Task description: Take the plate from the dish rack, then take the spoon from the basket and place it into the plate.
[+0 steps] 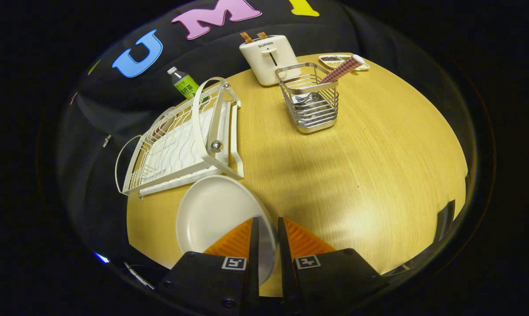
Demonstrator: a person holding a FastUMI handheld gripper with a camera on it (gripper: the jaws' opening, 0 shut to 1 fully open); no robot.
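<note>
A white round plate (pixel 216 215) sits low over the wooden table (pixel 356 175), just in front of the white dish rack (pixel 181 140). My gripper (pixel 268 219) is shut on the plate's right rim: one finger lies over the plate and the other just outside the rim. Beyond the fingers stands a wire basket (pixel 310 98). In it is the spoon (pixel 343 68), with its red-checked handle leaning out to the right. The dish rack holds no plates.
A white toaster (pixel 268 57) with two slices of toast stands behind the basket. A small dish (pixel 334 59) lies to its right. Behind the rack is a green-labelled bottle (pixel 184 83). Bare tabletop stretches ahead of the fingers and to their right.
</note>
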